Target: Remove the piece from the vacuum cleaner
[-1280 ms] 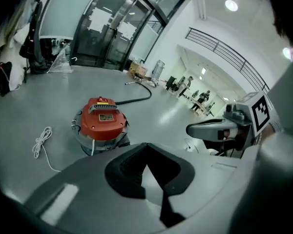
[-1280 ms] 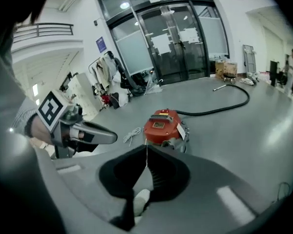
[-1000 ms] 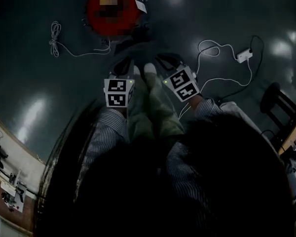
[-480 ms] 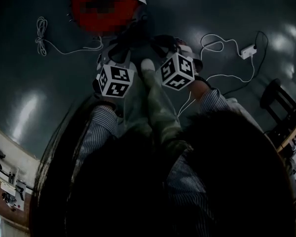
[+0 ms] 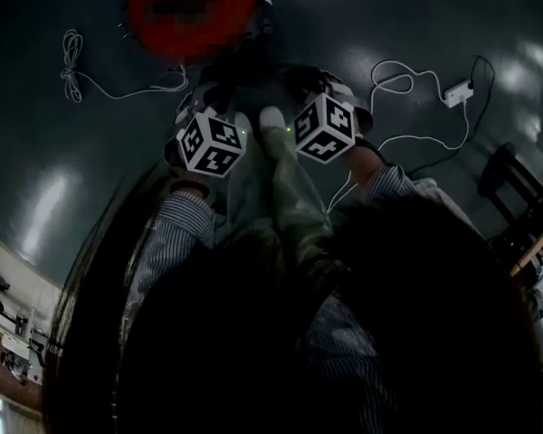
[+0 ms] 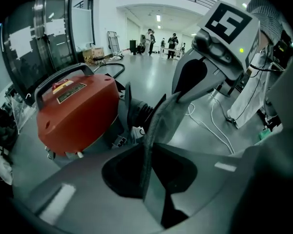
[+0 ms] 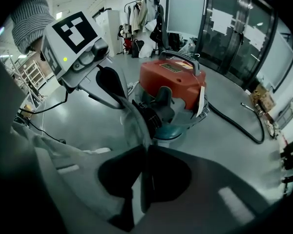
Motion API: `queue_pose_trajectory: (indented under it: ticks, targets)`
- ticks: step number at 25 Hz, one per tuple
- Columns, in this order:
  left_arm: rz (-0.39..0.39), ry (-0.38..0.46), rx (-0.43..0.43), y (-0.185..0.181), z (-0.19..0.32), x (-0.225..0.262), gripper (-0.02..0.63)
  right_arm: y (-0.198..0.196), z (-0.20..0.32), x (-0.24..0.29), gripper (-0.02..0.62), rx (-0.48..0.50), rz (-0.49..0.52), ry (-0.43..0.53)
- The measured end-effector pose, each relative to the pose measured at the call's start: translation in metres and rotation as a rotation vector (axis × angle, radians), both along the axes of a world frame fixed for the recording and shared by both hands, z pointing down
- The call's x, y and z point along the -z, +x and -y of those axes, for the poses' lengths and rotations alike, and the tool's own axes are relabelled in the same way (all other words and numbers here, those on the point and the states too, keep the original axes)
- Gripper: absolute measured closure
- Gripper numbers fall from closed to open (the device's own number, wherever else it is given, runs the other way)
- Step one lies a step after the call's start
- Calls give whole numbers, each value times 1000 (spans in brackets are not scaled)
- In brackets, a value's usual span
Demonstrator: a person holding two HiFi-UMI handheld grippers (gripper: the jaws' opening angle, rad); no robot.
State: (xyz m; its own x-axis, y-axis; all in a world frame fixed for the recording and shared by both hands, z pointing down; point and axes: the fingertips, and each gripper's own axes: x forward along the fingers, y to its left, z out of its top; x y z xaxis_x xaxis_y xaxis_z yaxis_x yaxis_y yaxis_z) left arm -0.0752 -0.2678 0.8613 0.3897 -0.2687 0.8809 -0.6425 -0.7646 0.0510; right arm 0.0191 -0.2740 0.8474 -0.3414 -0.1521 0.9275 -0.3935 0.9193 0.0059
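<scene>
Where the head view looks down, there's a glossy dark grey floor (image 5: pixel 452 34) that reflects the ceiling lights. Room is a big bright hall. Glass doors (image 7: pixel 224 28) stand behind the vacuum cleaner (image 6: pixel 78 111), and a few people (image 6: pixel 161 39) are far off at the back. A white cable (image 5: pixel 407 84) with a small white power block (image 5: pixel 450 99) lies on the floor to the person's right. A second coiled white cord (image 5: pixel 72 61) lies to the left, and a black hose (image 7: pixel 234 123) trails off from the vacuum.

The vacuum has a red lid on a grey-teal base and sits on the floor just ahead of both grippers.

The grey cloth filter bag (image 5: pixel 285 193) is off the floor, held up between the two grippers and right beside the vacuum's black corrugated port (image 6: pixel 139 112). Can't tell if it's touching the port. Its long axis runs from the vacuum side back toward the person, with the far end pointing at the vacuum and the near end draped over the person's lap. The upper edge is pulled into a taut fold from one gripper to the other.

Left gripper (image 6: pixel 145 147): jaws closing, with the bag's edge fold between them and the pads on the cloth. Right gripper (image 7: pixel 145 152): jaws pressed together, pinching the same fold of cloth.
</scene>
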Motion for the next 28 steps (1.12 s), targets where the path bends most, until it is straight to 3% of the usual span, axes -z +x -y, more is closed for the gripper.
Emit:
queue_pose_trajectory:
  ticks: [8, 14, 19, 28]
  targets:
    - [-33, -57, 5, 3, -23, 14, 580, 1, -22, 15, 575, 12, -1, -21]
    - [-66, -99, 62, 10, -62, 62, 580, 9, -60, 62, 575, 3, 13, -58]
    - [-113, -113, 158, 23, -76, 126, 580, 19, -66, 127, 575, -37, 19, -34]
    - [-232, -23, 252, 23, -79, 280, 581, 19, -70, 285, 575, -146, 129, 95]
